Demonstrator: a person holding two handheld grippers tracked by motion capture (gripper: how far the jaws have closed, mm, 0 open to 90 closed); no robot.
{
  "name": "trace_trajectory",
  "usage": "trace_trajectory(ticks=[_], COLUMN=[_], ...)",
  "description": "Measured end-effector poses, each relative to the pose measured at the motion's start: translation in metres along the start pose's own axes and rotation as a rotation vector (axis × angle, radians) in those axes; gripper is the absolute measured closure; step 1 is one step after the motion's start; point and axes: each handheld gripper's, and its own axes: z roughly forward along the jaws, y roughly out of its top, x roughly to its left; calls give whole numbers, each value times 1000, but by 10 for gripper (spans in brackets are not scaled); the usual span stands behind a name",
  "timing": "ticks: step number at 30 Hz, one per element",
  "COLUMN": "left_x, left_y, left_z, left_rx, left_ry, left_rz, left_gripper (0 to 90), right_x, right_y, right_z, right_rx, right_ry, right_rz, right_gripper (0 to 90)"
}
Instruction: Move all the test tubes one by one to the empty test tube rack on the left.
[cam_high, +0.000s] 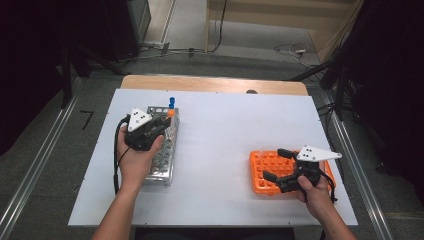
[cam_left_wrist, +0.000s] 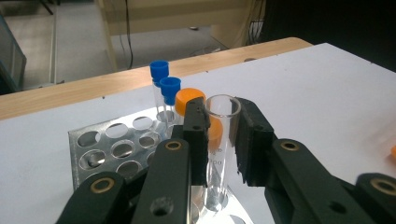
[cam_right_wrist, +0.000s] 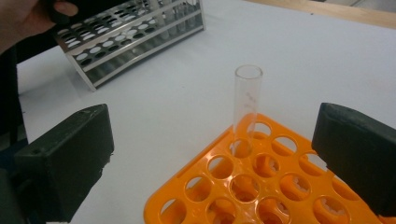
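The person's left forearm comes in from the near edge and reaches forward on the left. The left hand (cam_high: 134, 159) wraps the body of the left gripper (cam_high: 162, 124), which points far and slightly right, grey plate on top; its jaws are clamped close together, pads upright. The right hand (cam_high: 315, 192) sits near and to the right, holding the right gripper (cam_high: 277, 164) pointing left, jaws spread wide apart.
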Motion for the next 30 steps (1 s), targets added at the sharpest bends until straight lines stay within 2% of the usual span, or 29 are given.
trace_trajectory(ticks=[6,15,17,19,24,30], left_x=[-1,1,1,2,4,6], left_y=[-6,-8,-9,-9,-9,-9], left_z=[5,10,11,11,10,5], left_rx=[39,98,114,124,116,83], left_ry=[-1,7,6,-1,-24,-68], left_rz=[-11,-36,-38,-44,-76,-107], left_gripper=[766,764,763,757,704,577], right_x=[-4,-5,-5,-4,-3,-3], right_y=[0,2,2,3,3,3], right_z=[7,20,23,27,39,44], right_rx=[30,72,74,88,149,188], right_ry=[-44,-59,-68,-64,-96,-162], right_rz=[33,47,53,56,75,102], right_gripper=[0,0,40,44,195,450])
